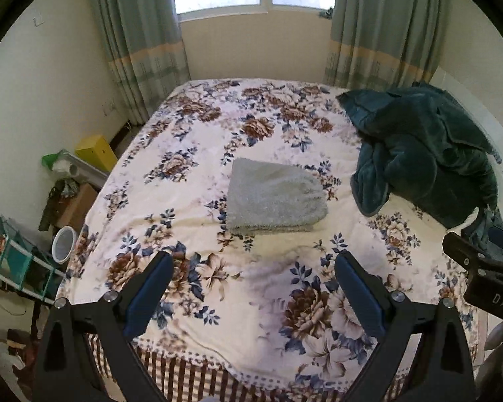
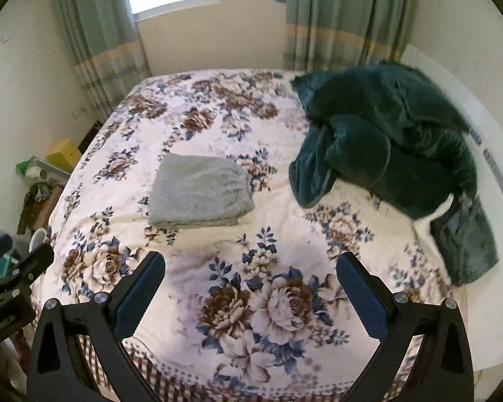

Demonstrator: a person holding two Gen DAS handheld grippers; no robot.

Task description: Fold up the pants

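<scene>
Left gripper [image 1: 253, 263] hovers wide open and empty over the near edge of a floral bedspread [image 1: 198, 134]; right gripper [image 2: 251, 264] does likewise beside it. Folded grey pants [image 1: 275, 197] lie mid-bed, with a crumpled teal blanket [image 1: 426, 154] at far right.

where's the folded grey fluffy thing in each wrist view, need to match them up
Left wrist: the folded grey pants lie just right of centre on the floral bedspread.
Right wrist: the pants sit left of centre.
Shared landmark: the dark green blanket heaped to their right.
</scene>
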